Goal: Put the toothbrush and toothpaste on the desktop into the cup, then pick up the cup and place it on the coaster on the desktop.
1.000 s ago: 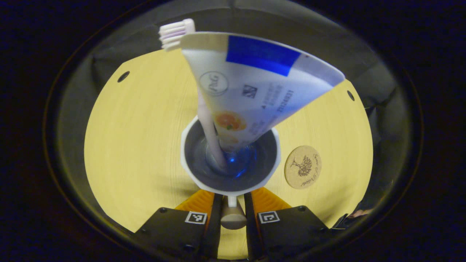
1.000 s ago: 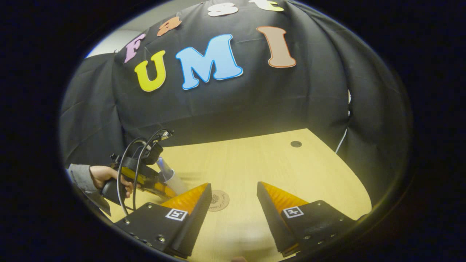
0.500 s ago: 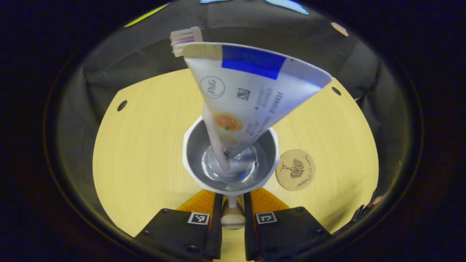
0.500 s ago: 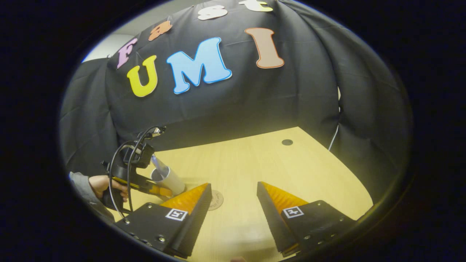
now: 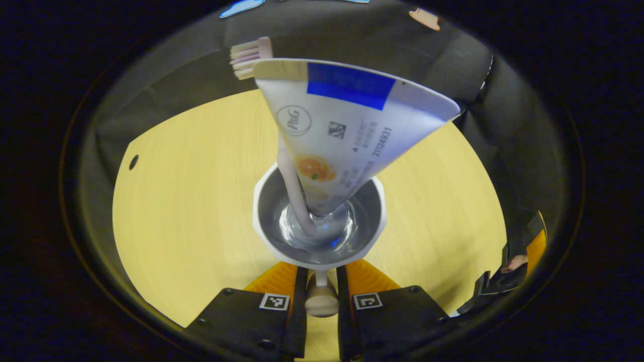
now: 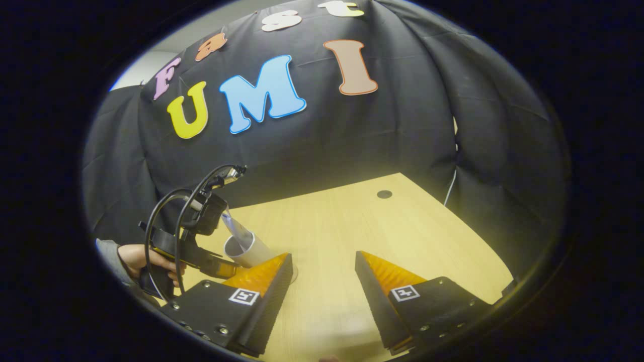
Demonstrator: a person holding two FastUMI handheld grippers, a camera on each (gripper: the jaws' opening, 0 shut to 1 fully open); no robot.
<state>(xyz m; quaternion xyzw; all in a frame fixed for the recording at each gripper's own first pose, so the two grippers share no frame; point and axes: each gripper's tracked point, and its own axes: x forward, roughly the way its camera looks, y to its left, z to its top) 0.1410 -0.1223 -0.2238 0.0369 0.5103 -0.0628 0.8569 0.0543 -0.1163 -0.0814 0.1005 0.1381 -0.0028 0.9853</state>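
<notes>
The coaster is mostly lying hidden behind a finger of the right claw (image 6: 322, 274) in the right gripper view, with just a thin curved edge (image 6: 294, 274) peeking out beside the cup's foot; whether the cup is touching it is hard to tell. In the left gripper view the cup (image 5: 320, 221) is blocking the table right beneath itself, so what lies under it is out of sight. The toothbrush (image 5: 292, 191) handle is partly disappearing behind the toothpaste (image 5: 347, 125), and its bristle head is sticking out above the tube's flat end.

At the right edge of the left gripper view, the other claw's orange finger and a bit of a hand (image 5: 515, 262) are showing, cut off. A small dark hole (image 5: 133, 162) is sitting in the table (image 5: 191, 201) far to the left.

The left claw (image 5: 321, 281) is clenching the cup's small handle knob between both fingers. The right claw is hanging released, fingers wide apart over bare table.

The cup is white with a faceted rim and a glassy bottom, tilting in the left claw's hold, with toothbrush and toothpaste standing inside it.
</notes>
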